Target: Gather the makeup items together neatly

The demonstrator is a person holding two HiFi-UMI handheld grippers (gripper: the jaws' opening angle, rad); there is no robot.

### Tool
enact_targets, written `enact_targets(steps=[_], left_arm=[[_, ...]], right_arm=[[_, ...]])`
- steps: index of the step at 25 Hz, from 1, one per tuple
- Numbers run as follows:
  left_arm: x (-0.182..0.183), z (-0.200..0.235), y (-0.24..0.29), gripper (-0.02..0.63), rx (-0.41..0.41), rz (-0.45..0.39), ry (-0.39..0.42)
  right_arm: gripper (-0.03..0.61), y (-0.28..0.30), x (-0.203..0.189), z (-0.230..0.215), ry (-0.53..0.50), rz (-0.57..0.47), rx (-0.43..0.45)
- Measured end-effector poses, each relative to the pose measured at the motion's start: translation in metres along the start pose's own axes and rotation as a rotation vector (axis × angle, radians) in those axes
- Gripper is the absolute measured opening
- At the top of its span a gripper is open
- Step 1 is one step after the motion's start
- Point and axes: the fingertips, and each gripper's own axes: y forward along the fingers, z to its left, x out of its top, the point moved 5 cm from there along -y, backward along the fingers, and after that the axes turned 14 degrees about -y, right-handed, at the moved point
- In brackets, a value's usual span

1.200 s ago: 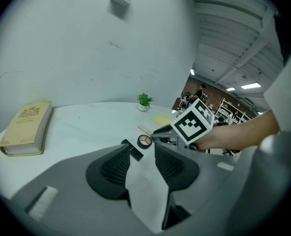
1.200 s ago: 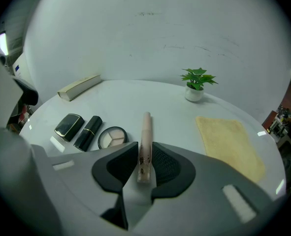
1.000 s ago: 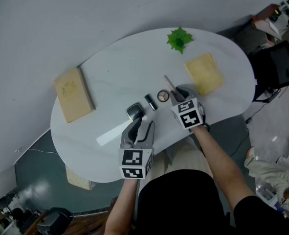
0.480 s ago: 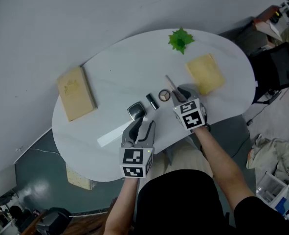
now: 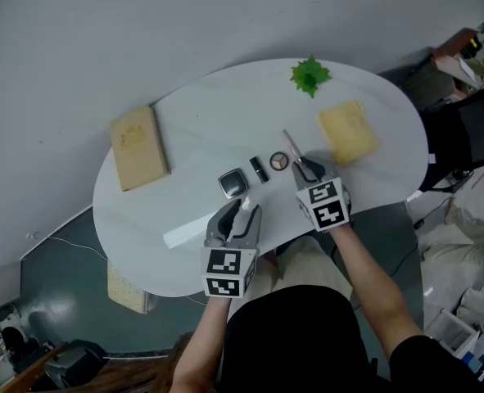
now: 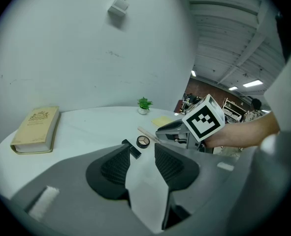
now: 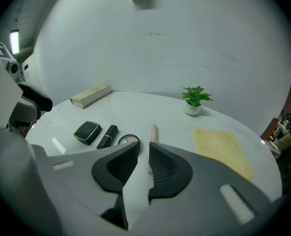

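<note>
Four makeup items, compact [image 5: 233,182], lipstick [image 5: 260,169], powder pot [image 5: 279,161] and brush [image 5: 290,146], lie toward the table's [image 5: 192,129] near edge, just beyond my left gripper [image 5: 242,209] and right gripper [image 5: 305,168], both released, empty.

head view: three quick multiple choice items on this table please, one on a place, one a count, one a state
1. Where is the green plant?
A on the floor
B near the far edge of the table
C between the tongs

2. How many makeup items lie on it?
A two
B four
C seven

3. The tongs of the left gripper are
A shut on a sponge
B shut on a cup
C apart, nothing between them

Key: 1 B, it stands by the far rim; 2 B, square compact, black tube, round pan and slim stick; 3 C, only bare tabletop shows between them.
</note>
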Motion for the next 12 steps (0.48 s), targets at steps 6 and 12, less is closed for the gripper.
enact_targets(steps=[6, 12], left_arm=[[-0.009, -0.018, -0.013, 0.153, 0.033, -0.021, -0.009], [-0.017, -0.045, -0.029, 0.152, 0.076, -0.069, -0.028]], right_arm=[[0.075, -0.026, -0.004, 0.008, -0.031, -0.034, 0.041], [0.061, -0.059, -0.009, 0.012, -0.073, -0.084, 0.078]])
